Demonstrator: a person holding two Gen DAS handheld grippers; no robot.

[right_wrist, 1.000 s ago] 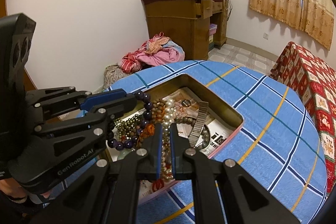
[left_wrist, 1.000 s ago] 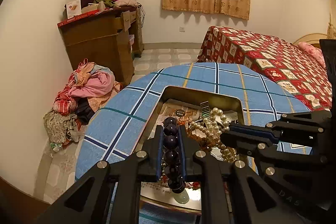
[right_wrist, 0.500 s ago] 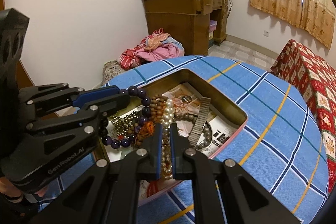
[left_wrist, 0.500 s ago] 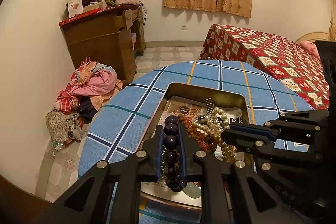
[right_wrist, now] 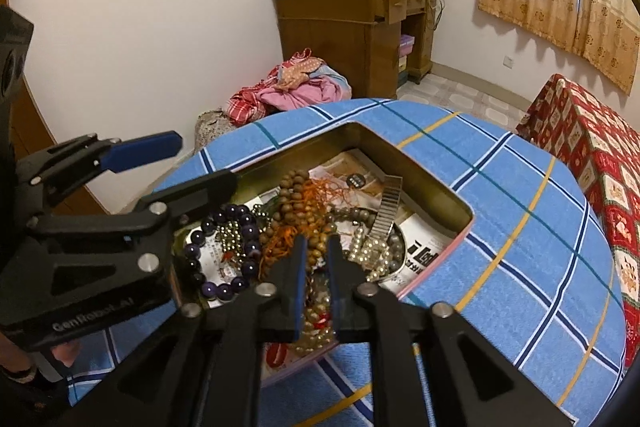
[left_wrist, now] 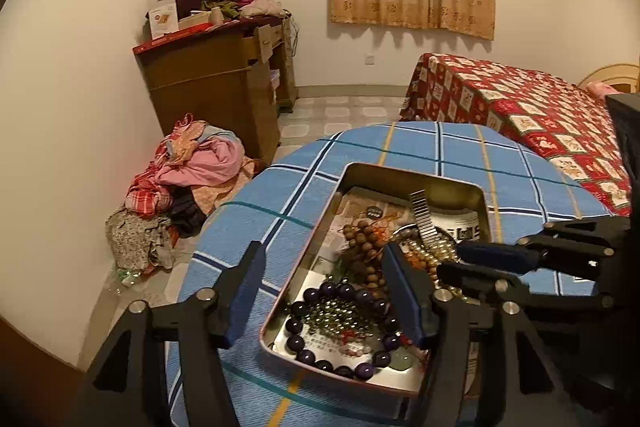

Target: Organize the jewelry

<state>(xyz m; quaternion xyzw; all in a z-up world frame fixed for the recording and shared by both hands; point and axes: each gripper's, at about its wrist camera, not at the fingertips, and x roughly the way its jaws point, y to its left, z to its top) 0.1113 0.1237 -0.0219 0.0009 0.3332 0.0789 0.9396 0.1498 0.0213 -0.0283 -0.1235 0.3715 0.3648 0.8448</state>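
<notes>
Now the left gripper (left_wrist: 324,291) is opening, its jaws bare above the purple bracelet (left_wrist: 340,331) lying in the tin (left_wrist: 416,173); the right gripper (right_wrist: 318,279) is opening too (pale beads (right_wrist: 316,319) between its jaws, apparently unpinched).

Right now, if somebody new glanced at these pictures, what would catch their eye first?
Probably the metal tin on the blue checked tablecloth, heaped with tangled beads. A dark purple bead bracelet lies at its near end, between the opening jaws of the left gripper. The right gripper, also opening, straddles a pale bead strand.
</notes>
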